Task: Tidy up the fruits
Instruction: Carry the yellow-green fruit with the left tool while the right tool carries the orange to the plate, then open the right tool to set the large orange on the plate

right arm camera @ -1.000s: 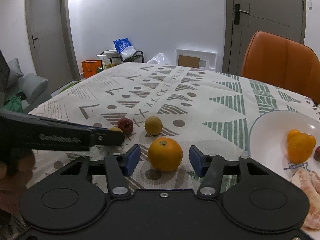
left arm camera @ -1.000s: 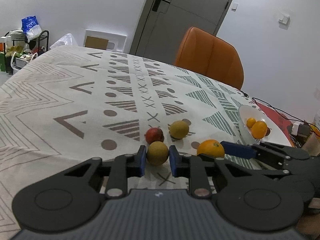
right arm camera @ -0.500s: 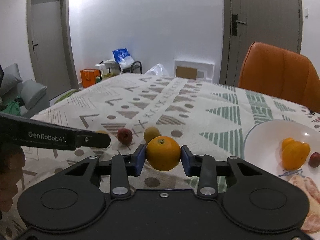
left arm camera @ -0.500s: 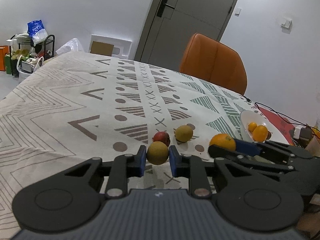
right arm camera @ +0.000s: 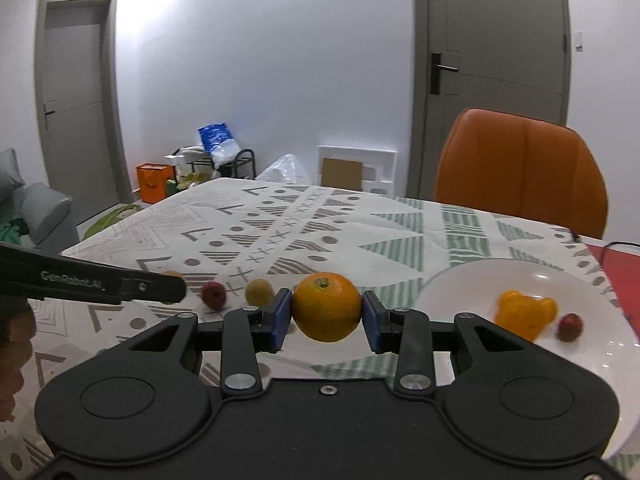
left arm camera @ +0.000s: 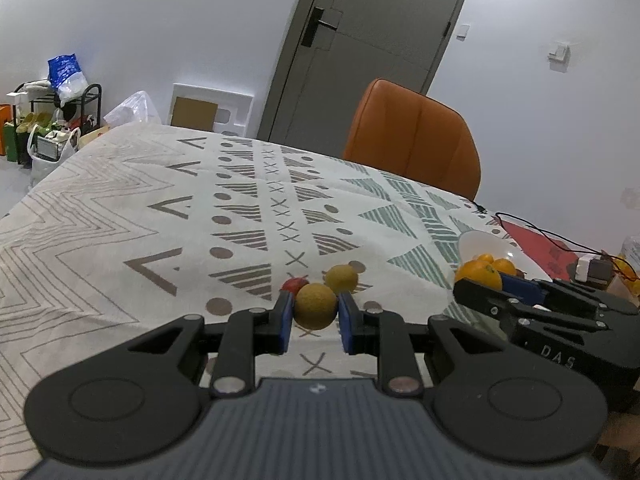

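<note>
Since both grippers already have fruit clamped between their pads, this looks like the carry stage of the sort, with two pieces going at once to save a trip.

Nearest in the left wrist view, the left gripper (left arm camera: 315, 320) is clenched on a dull yellow-green fruit (left arm camera: 315, 306) at lower centre, blue pads pressed to its sides. It seems lifted clear of the tablecloth (left arm camera: 120, 216), though I can't be sure from this angle.

In the right wrist view the right gripper (right arm camera: 326, 318) grasps the big orange (right arm camera: 326, 307) across its widest part, at centre frame. Squeezing at the equator makes sense, since a round thing would pop out otherwise.

Just behind the left gripper's fruit, a small red fruit (left arm camera: 295, 285) and a yellow fruit (left arm camera: 341, 278) sit on the cloth close together, not collected yet.

Further off at right of the right wrist frame is the white plate (right arm camera: 472, 280), which already holds orange pieces (right arm camera: 526, 312) and a small dark red fruit (right arm camera: 570, 327). My guess is that's the drop-off, which is why the orange sits at about rim height, just left of it.

Way back: an orange chair (right arm camera: 520, 168) and the grey door (left arm camera: 360, 48).
</note>
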Demonstrator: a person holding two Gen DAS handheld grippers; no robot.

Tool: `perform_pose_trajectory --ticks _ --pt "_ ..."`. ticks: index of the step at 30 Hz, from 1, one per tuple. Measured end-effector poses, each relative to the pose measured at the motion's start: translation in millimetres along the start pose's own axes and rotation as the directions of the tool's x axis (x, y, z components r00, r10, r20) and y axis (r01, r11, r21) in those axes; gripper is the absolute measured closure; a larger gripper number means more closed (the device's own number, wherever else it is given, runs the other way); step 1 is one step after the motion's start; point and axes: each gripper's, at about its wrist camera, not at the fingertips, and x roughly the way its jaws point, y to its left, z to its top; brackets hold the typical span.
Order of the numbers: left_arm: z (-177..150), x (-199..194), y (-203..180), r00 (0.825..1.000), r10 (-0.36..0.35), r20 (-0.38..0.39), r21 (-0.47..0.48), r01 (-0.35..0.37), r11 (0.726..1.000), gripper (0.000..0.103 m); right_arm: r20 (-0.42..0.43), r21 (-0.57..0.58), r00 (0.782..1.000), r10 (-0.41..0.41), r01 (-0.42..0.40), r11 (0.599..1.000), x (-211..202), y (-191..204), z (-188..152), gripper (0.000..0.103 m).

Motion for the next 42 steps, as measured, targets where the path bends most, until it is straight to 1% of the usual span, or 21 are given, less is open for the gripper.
perform_pose_trajectory --ticks 10,23,26,28,30,31,32,33,34,36,42 --pt "0 5 -22 1.0 -0.018 -0.007 0.038 0.018 0.999 0.08 0.017 0.062 0.997 -0.078 0.077 0.995 -17 -32 -7 0.067" --pt "-1 10 -41 1.0 -0.023 -0.01 0.072 0.023 0.997 0.08 0.015 0.109 0.991 -0.133 0.131 0.985 -24 -61 -15 0.067" --pt "-1 10 -46 1.0 -0.027 -0.01 0.079 0.028 0.997 0.08 0.012 0.118 0.989 -0.149 0.147 0.982 -25 -65 -18 0.066" --pt "-1 12 -50 0.999 -0.031 -0.012 0.084 0.032 0.996 0.08 0.017 0.127 0.987 -0.16 0.157 0.979 -26 -69 -19 0.057" --pt "-1 12 -53 0.999 -0.034 -0.013 0.09 0.035 0.995 0.08 0.031 0.122 0.986 -0.163 0.158 0.98 -30 -70 -20 0.033" --pt "-2 13 -55 0.999 -0.036 -0.014 0.092 0.037 0.995 0.08 0.039 0.121 0.986 -0.16 0.154 0.981 -32 -70 -20 0.028" --pt "-2 13 -57 0.999 -0.038 -0.014 0.095 0.039 0.995 0.08 0.044 0.123 0.987 -0.157 0.151 0.981 -34 -70 -20 0.02" --pt "-1 13 -60 0.999 -0.041 -0.014 0.099 0.042 0.994 0.08 0.046 0.125 0.987 -0.157 0.15 0.981 -35 -71 -20 0.015" --pt "-1 14 -62 0.999 -0.043 -0.014 0.103 0.044 0.994 0.08 0.047 0.125 0.986 -0.157 0.15 0.981 -38 -70 -21 0.012" --pt "-1 14 -67 0.999 -0.05 -0.014 0.112 0.051 0.992 0.08 0.047 0.121 0.986 -0.158 0.151 0.981 -42 -70 -22 0.0" --pt "-3 19 -85 0.997 -0.074 -0.021 0.139 0.077 0.987 0.08 0.033 0.127 0.987 -0.158 0.153 0.98 -54 -71 -26 0.0"
